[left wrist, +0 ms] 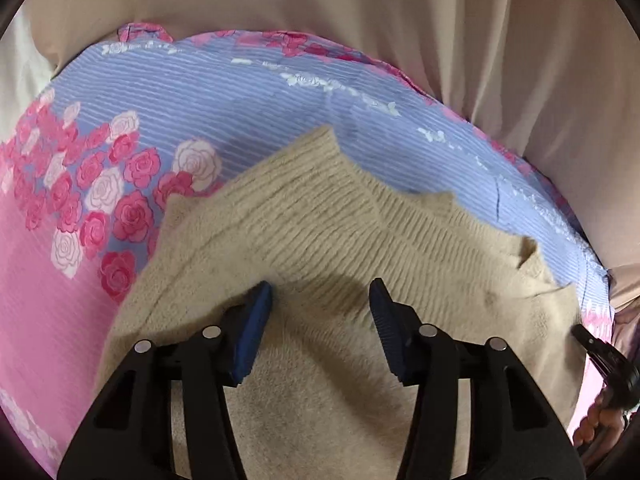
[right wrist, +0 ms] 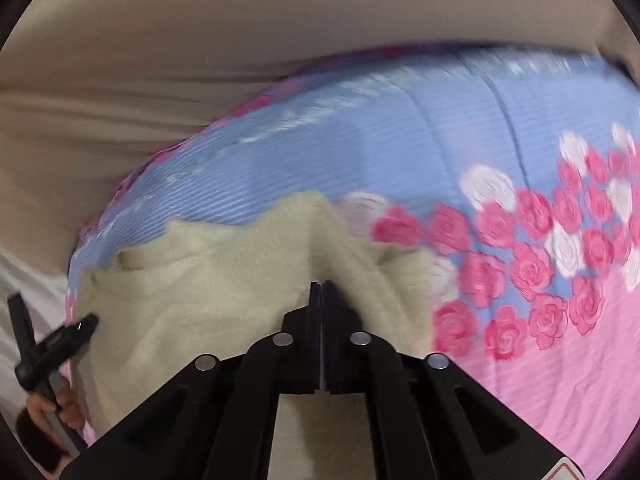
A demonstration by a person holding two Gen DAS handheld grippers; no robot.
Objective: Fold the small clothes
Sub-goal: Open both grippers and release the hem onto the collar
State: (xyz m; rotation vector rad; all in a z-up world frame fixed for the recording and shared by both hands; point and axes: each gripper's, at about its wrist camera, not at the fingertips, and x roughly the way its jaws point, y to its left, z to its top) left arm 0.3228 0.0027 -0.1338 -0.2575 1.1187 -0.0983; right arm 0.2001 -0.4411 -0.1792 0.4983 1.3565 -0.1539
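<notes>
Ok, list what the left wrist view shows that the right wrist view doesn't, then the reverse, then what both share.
Left wrist view only: the left gripper open above the sweater, blue pads apart, and the sweater's ribbed knit in sharp detail. Right wrist view only: the right gripper with fingers together, apparently pinching a raised fold of the sweater; this view is blurred. Both: the beige sweater on the rose-print blanket, beige cloth behind, and the other gripper at the frame edge.
</notes>
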